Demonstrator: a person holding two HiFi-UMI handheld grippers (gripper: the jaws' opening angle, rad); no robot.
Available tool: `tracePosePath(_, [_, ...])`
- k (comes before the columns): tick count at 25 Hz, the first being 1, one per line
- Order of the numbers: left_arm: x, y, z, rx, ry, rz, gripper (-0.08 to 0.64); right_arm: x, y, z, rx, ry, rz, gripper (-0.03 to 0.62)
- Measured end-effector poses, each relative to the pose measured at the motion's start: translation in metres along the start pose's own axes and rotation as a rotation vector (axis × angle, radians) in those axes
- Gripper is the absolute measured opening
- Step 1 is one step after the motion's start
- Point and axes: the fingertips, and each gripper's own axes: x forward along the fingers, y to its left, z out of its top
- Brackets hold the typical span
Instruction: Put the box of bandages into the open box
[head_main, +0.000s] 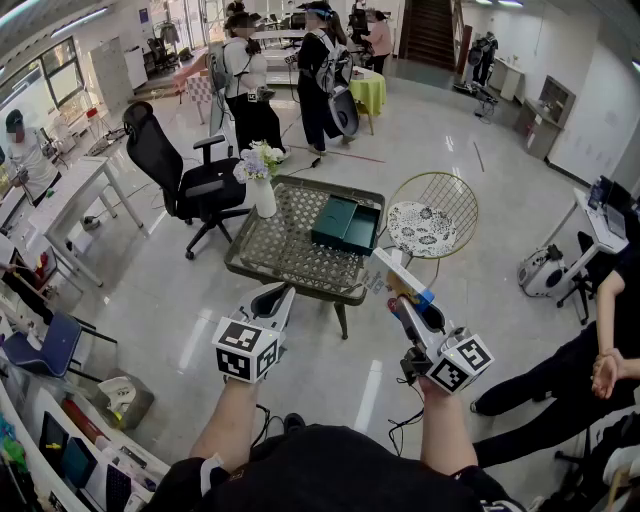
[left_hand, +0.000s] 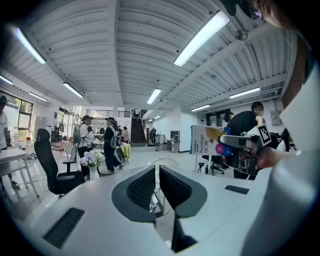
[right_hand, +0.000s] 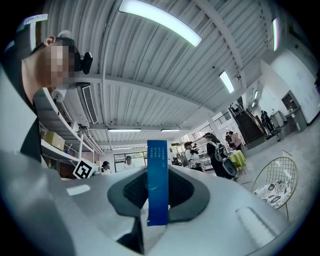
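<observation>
My right gripper (head_main: 405, 298) is shut on the box of bandages (head_main: 398, 268), a long white and blue carton held in the air just in front of the table's near right corner. In the right gripper view the carton's blue edge (right_hand: 157, 170) stands upright between the pads of the right gripper (right_hand: 157, 192). The open box (head_main: 347, 224), dark green with its lid swung open, sits on the right side of the mesh table (head_main: 290, 245). My left gripper (head_main: 278, 298) hovers by the table's near edge, shut and empty (left_hand: 156, 182). From there the carton (left_hand: 207, 140) shows off to the right.
A white vase of flowers (head_main: 262, 182) stands on the table's far left corner. A round wire chair (head_main: 432, 222) is right of the table and a black office chair (head_main: 180, 172) is left of it. People stand beyond; a seated person (head_main: 560, 375) is at the right.
</observation>
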Motion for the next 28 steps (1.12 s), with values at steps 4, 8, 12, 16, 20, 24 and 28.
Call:
tracePosePath(4, [-0.002,0.003,0.0,-0.005,-0.014,0.009,0.031,-0.001,0.004,-0.002,-0.008,-0.002,0.006,0.08])
tracePosePath(8, [-0.003,-0.005,-0.003,-0.007,-0.014,0.002,0.031,-0.011,0.004,-0.001,-0.013,-0.002,-0.004,0.08])
tracePosePath(12, [-0.003,-0.018,-0.003,-0.001,-0.013,-0.015,0.031,-0.022,0.004,0.001,-0.046,0.01,-0.027,0.08])
tracePosePath(16, [-0.001,-0.028,0.001,0.009,-0.02,-0.027,0.031,-0.03,0.004,0.003,-0.01,-0.012,-0.016,0.08])
tracePosePath(20, [0.002,-0.036,0.002,0.016,-0.018,-0.03,0.031,-0.04,-0.001,-0.003,0.011,-0.001,-0.022,0.083])
tracePosePath(24, [0.003,-0.044,0.002,0.017,-0.017,-0.026,0.031,-0.043,-0.008,-0.006,0.027,0.016,-0.022,0.084])
tracePosePath(28, [-0.001,-0.046,-0.017,-0.004,0.006,-0.015,0.031,-0.04,-0.013,-0.023,0.076,0.041,-0.011,0.084])
